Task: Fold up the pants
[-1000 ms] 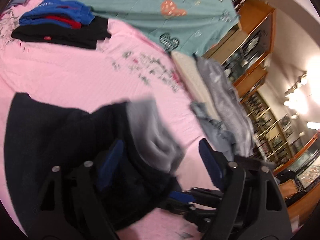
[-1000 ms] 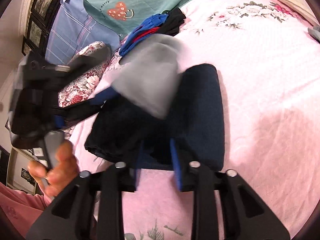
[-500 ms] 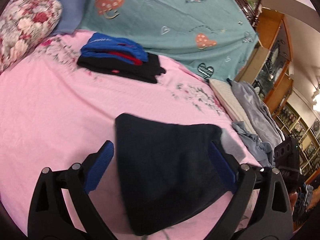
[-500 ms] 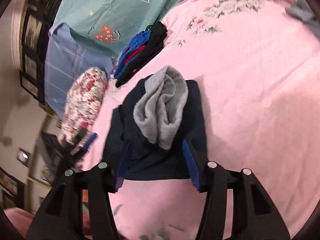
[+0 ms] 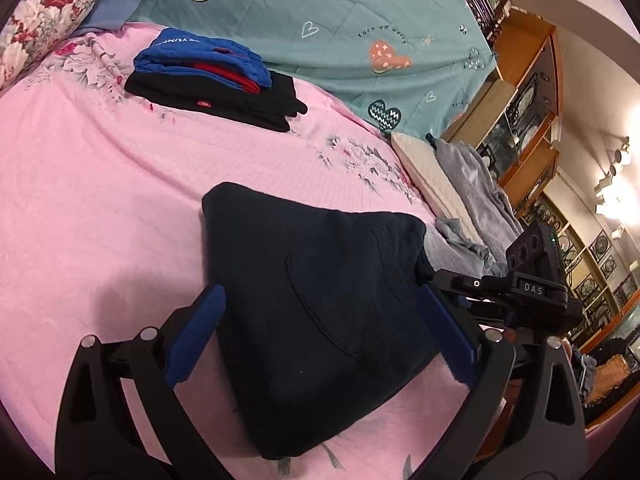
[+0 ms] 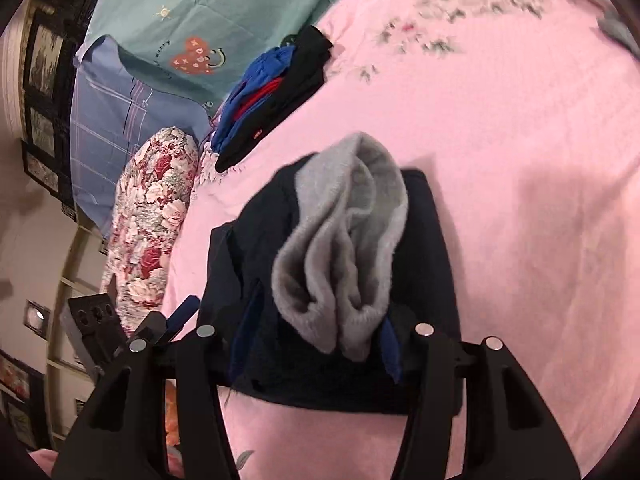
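Pants [image 5: 320, 312], dark navy sweatpants with a grey fleece lining [image 6: 344, 248], lie folded into a compact bundle on the pink floral bedsheet [image 5: 100, 208], near the bed's near edge. In the left wrist view the bundle tapers toward one corner pointing at the head of the bed, its long axis running from the near edge toward the pillows; a curved pocket seam shows on top. In the right wrist view the grey lining spills out over the navy cloth, at the end nearest that camera.

The left gripper [image 5: 320, 344] stands wide, its blue pads flanking the bundle on both sides with no visible squeeze. The right gripper [image 6: 316, 340] is spread too, blue pads on either side of the grey lining; whether they press the cloth I cannot tell.

"DAS" is printed on the right gripper's black housing in the left wrist view. Toward the head of the bed sits a stack of folded clothes [image 5: 212, 80], blue and red over black, the blue piece lettered "YUN…", only partly readable. The teal quilt [image 5: 320, 12] behind reads "Turn off worry". A floral pillow [image 6: 152, 216] lies at the bed's left edge.
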The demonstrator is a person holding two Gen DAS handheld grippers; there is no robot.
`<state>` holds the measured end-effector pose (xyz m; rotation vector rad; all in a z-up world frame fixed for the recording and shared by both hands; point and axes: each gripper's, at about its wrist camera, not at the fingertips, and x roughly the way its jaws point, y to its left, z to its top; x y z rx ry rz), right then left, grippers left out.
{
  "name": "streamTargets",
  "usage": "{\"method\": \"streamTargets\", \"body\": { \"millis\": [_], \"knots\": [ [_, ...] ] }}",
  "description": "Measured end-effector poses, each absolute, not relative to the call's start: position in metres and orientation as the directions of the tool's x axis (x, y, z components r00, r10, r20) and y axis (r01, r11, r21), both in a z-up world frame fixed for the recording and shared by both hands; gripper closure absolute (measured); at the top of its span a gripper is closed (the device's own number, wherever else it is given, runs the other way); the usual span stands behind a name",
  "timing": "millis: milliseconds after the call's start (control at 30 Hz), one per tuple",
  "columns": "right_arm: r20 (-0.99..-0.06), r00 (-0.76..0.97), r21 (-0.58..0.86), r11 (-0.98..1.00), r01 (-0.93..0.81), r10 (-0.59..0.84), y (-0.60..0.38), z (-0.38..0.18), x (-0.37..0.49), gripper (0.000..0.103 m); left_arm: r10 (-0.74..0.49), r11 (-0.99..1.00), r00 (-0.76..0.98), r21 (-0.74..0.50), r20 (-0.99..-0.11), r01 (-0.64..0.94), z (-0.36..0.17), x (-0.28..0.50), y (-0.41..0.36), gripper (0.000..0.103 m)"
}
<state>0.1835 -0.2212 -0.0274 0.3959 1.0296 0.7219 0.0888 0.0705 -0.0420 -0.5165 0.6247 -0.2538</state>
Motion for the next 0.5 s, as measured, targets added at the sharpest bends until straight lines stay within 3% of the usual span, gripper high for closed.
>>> {"method": "streamTargets", "body": {
  "millis": [33,133,200,333,400,467,500],
  "knots": [
    [-0.642,0.341,0.572,0.725,-0.383,0.687,-0.216,-0.022,0.181,0.074,-0.381,0.836,0.788,-0.544,-0.484,0.07,-0.042,0.089,0.073,0.004],
    [-0.639,0.386,0.463,0.733,-0.498,0.665,-0.197,0.004,0.171,0.08,-0.38,0.819,0.801,-0.571,-0.463,0.058,-0.043,0.085,0.079,0.004],
    [-0.595,0.37,0.475,0.684,-0.554,0.713,-0.193,0.019,0.166,0.081,-0.388,0.803,0.807,-0.593,-0.445,0.059,-0.043,0.084,0.084,0.004],
    [-0.355,0.293,0.638,0.459,-0.619,0.888,-0.215,0.048,0.16,0.081,-0.387,0.777,0.819,-0.628,-0.424,0.042,-0.043,0.081,0.092,0.004],
    [-0.276,0.296,0.705,0.402,-0.585,0.914,-0.235,0.041,0.162,0.081,-0.371,0.776,0.831,-0.631,-0.415,0.031,-0.043,0.078,0.095,0.004],
    [-0.304,0.317,0.763,0.429,-0.484,0.898,-0.257,0.013,0.172,0.081,-0.372,0.771,0.832,-0.636,-0.412,0.03,-0.043,0.077,0.096,0.004],
    [-0.4,0.339,0.761,0.515,-0.395,0.851,-0.265,-0.01,0.179,0.081,-0.372,0.77,0.831,-0.637,-0.414,0.028,-0.043,0.078,0.096,0.004]
  ]
}}
